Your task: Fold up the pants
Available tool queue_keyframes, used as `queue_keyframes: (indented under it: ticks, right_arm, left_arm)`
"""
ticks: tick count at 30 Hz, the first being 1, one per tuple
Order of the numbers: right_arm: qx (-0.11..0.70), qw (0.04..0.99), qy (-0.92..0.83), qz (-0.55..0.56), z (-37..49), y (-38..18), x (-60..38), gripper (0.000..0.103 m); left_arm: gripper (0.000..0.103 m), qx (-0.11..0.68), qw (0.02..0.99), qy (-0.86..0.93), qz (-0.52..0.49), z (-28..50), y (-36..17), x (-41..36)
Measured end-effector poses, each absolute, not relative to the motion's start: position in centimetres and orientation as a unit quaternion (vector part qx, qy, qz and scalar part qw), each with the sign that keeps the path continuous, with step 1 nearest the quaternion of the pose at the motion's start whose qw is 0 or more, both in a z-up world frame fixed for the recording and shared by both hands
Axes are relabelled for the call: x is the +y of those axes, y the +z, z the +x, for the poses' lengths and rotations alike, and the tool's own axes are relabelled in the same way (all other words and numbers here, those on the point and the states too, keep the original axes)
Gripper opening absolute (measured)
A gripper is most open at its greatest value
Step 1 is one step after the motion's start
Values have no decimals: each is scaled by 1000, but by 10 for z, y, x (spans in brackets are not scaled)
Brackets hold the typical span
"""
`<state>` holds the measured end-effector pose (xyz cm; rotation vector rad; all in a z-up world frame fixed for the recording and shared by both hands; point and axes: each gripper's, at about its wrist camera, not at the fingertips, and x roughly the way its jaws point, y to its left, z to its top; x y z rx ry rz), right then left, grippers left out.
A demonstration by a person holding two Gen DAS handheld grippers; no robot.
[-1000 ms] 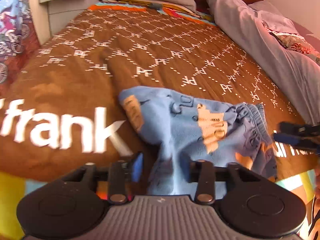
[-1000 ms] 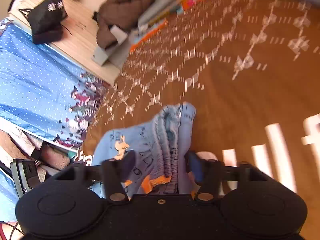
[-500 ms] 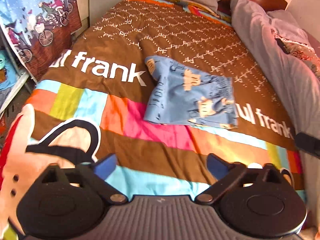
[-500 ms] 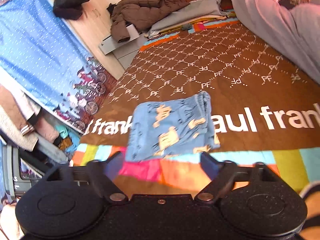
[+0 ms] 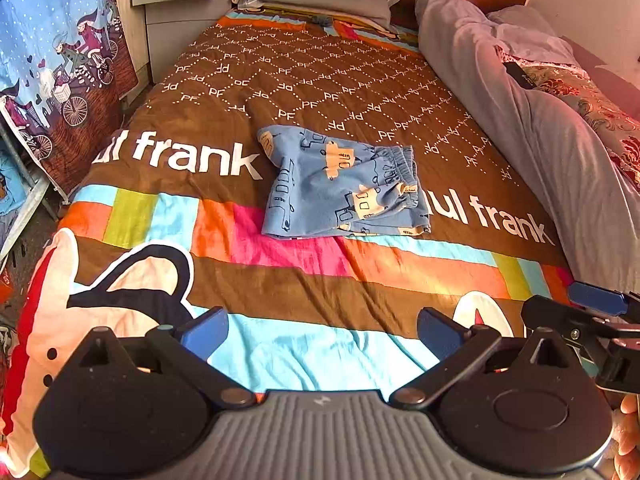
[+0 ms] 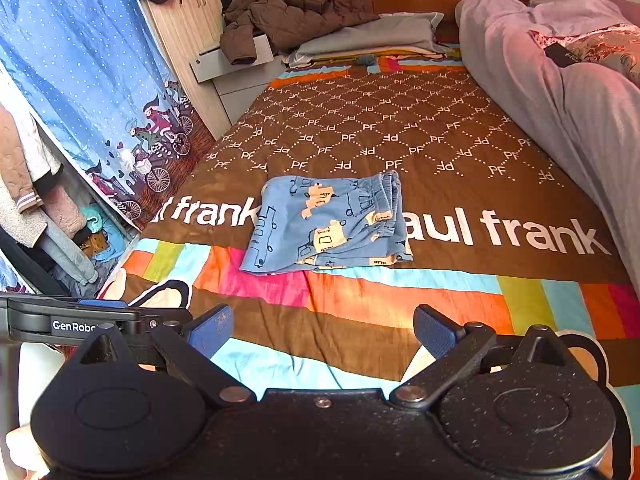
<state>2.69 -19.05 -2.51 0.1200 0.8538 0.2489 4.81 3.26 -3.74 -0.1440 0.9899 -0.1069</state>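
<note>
The small blue printed pants [image 5: 340,184] lie folded in a flat rectangle on the brown and striped bedspread [image 5: 320,92], waistband to the right. They also show in the right wrist view [image 6: 326,226]. My left gripper [image 5: 322,330] is open and empty, held well back from the pants above the foot of the bed. My right gripper [image 6: 322,330] is open and empty, also well back from the pants. The right gripper's fingers [image 5: 596,300] show at the right edge of the left wrist view.
A grey duvet [image 5: 520,112] is heaped along the bed's right side. A pillow [image 6: 372,34] and a brown jacket [image 6: 292,8] lie at the head. A blue printed curtain [image 6: 100,92] and hanging clothes [image 6: 36,200] stand left of the bed.
Both grippers opened, let go of the pants and pulled back toward the foot of the bed. The pants now lie folded on the bedspread.
</note>
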Motion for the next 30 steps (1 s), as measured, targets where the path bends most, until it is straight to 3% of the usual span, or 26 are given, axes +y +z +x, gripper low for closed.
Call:
queue_keyframes:
  ticks: [25, 30]
  right_arm:
    - [407, 905, 118, 39, 29, -22, -186, 97]
    - [408, 905, 119, 37, 28, -24, -187, 97]
  left_arm:
    - [103, 459, 883, -55, -83, 42, -32, 49]
    - [103, 404, 910, -23, -90, 30, -21, 51]
